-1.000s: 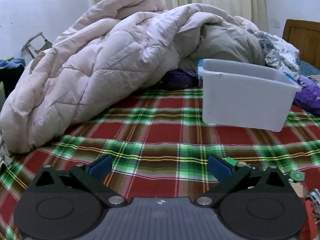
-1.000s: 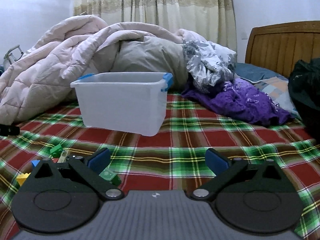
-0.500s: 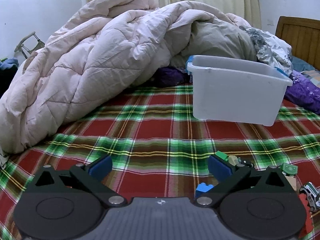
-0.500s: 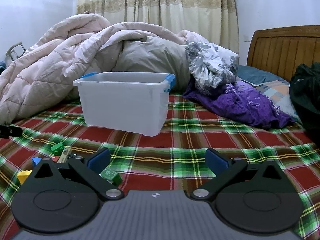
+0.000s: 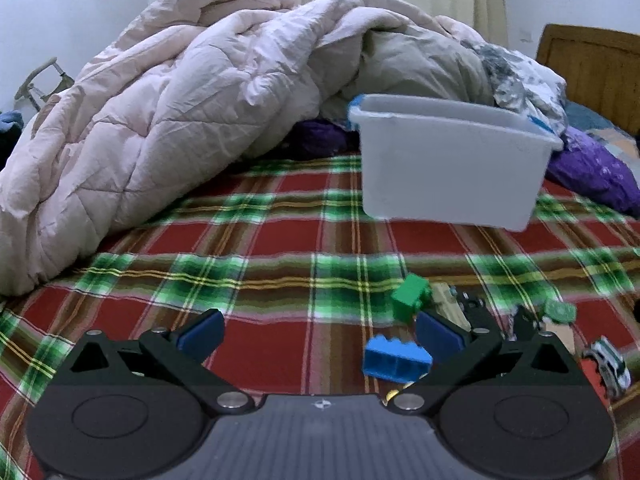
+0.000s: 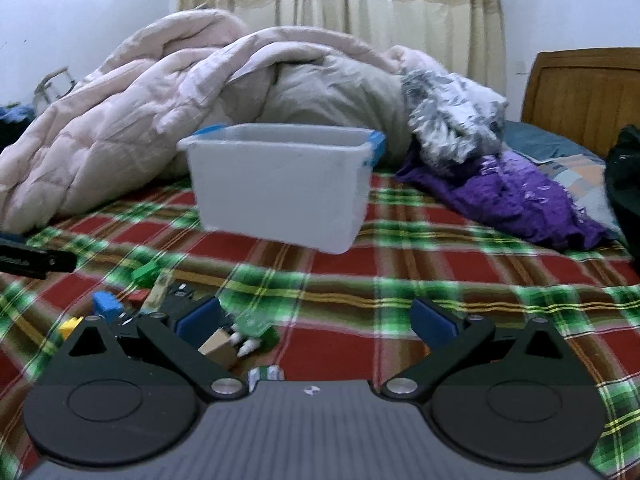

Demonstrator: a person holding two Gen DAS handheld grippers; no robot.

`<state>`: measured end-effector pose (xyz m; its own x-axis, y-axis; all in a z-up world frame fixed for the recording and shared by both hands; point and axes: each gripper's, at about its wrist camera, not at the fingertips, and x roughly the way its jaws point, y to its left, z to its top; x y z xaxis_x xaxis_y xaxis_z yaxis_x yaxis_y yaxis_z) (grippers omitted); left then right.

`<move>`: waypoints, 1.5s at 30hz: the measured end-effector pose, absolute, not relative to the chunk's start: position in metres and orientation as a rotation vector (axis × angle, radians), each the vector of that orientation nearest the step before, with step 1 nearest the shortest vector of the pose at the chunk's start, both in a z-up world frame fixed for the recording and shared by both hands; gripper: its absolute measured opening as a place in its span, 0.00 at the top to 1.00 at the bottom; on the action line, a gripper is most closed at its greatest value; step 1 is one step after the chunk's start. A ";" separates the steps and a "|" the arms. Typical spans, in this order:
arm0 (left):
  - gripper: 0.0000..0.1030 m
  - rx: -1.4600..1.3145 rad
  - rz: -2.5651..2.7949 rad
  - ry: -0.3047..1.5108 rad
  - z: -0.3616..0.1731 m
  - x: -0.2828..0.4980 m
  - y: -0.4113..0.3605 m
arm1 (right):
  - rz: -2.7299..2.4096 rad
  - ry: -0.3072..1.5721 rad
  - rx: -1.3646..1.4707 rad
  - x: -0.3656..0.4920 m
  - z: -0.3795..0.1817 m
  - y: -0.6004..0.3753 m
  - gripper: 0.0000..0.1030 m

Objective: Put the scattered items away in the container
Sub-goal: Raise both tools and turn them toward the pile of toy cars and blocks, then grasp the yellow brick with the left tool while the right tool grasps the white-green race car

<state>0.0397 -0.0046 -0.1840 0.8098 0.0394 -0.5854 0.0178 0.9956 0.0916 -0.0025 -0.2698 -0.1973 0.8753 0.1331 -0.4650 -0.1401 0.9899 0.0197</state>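
A white plastic bin (image 5: 452, 168) with blue handles stands on the plaid bed; it also shows in the right wrist view (image 6: 280, 184). Small toys lie scattered in front of it. In the left wrist view a blue brick (image 5: 396, 362) lies just inside the right finger, with a green brick (image 5: 409, 298), a tan toy (image 5: 450, 308) and a white toy car (image 5: 610, 366) beyond. My left gripper (image 5: 318, 332) is open and empty. My right gripper (image 6: 316, 320) is open and empty, with a green toy (image 6: 254, 326), a tan block (image 6: 218, 346) and a blue brick (image 6: 106, 306) by its left finger.
A big pink duvet (image 5: 168, 128) is heaped at the left and behind the bin. Purple cloth (image 6: 516, 204) and a grey patterned cloth (image 6: 448, 120) lie at the right, before a wooden headboard (image 6: 584, 96). The left gripper's black tip (image 6: 36, 262) shows at the right view's left edge.
Both grippers have pulled back and tilted down, so more of the toys show by their fingers. The bin looks farther off. Both stay open.
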 end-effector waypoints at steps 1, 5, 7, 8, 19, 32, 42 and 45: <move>0.01 0.105 0.006 0.629 -0.187 0.038 -0.006 | 0.153 0.486 -0.024 -0.004 -0.198 -0.267 0.00; 0.03 0.133 -0.007 0.655 -0.194 0.033 -0.012 | 0.181 0.496 -0.048 -0.011 -0.199 -0.258 0.00; 0.03 0.125 -0.021 0.663 -0.194 0.030 -0.013 | 0.178 0.492 -0.064 -0.014 -0.199 -0.255 0.00; 0.03 0.122 -0.032 0.663 -0.194 0.028 -0.014 | 0.175 0.489 -0.073 -0.016 -0.199 -0.253 0.00; 0.05 0.138 -0.094 0.609 -0.200 -0.009 0.001 | 0.143 0.487 -0.095 -0.032 -0.202 -0.253 0.00; 0.36 0.146 -0.246 0.608 -0.224 -0.008 -0.011 | 0.153 0.583 -0.101 -0.024 -0.219 -0.257 0.28; 0.40 0.141 -0.295 0.638 -0.240 0.014 -0.013 | 0.203 0.641 -0.102 -0.015 -0.232 -0.250 0.44; 0.40 0.146 -0.318 0.631 -0.244 0.017 -0.013 | 0.219 0.647 -0.128 -0.011 -0.236 -0.243 0.50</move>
<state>0.0169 -0.0129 -0.2443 0.7608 -0.2467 -0.6002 0.3349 0.9415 0.0376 -0.0112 -0.2431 -0.2358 0.7757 0.1620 -0.6100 -0.2416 0.9691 -0.0499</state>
